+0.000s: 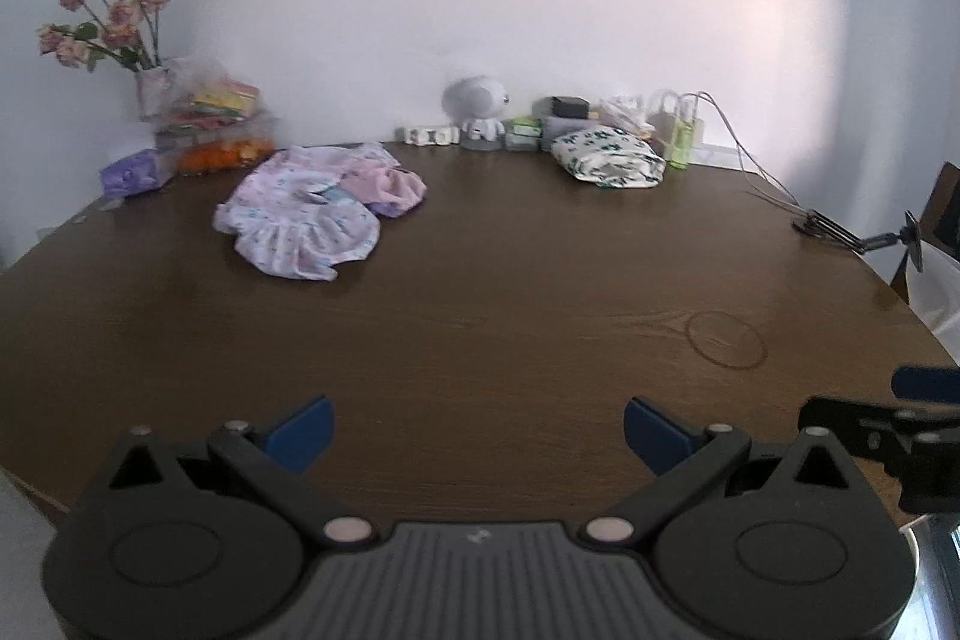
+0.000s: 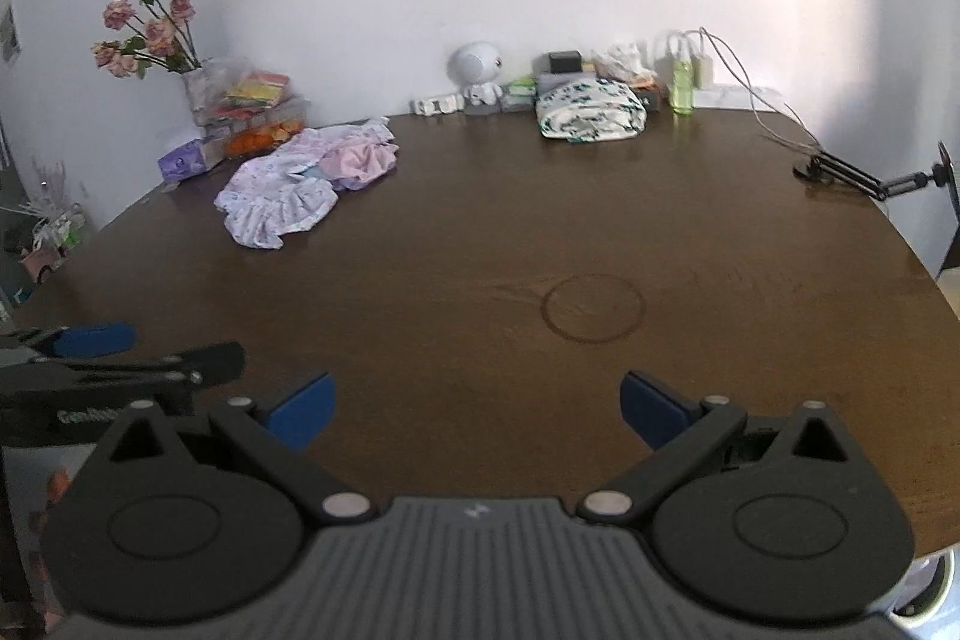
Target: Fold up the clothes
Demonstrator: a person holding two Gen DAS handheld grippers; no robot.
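It looked like a home: a dark wooden dining table (image 2: 480,232) stood against a plain white wall, cluttered along its back with a vase of pink flowers (image 1: 105,16), a toy figure (image 1: 477,112) and a tissue pack (image 1: 129,172).

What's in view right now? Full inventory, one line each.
table: 1, dark brown wood, fills the foreground
unfolded clothes: 1 heap, pink and lilac prints, far left of table
folded cloth: 1, white with green print, far side right of centre
flowers: 1 bunch, pink, far left corner
tissue pack: 1, purple, left edge
toy figure: 1, white, by the wall
bottle: 1, green, beside the folded cloth
phone stand: 1, black, right edge
left gripper: blue pads, open, empty
right gripper: blue pads, open, empty
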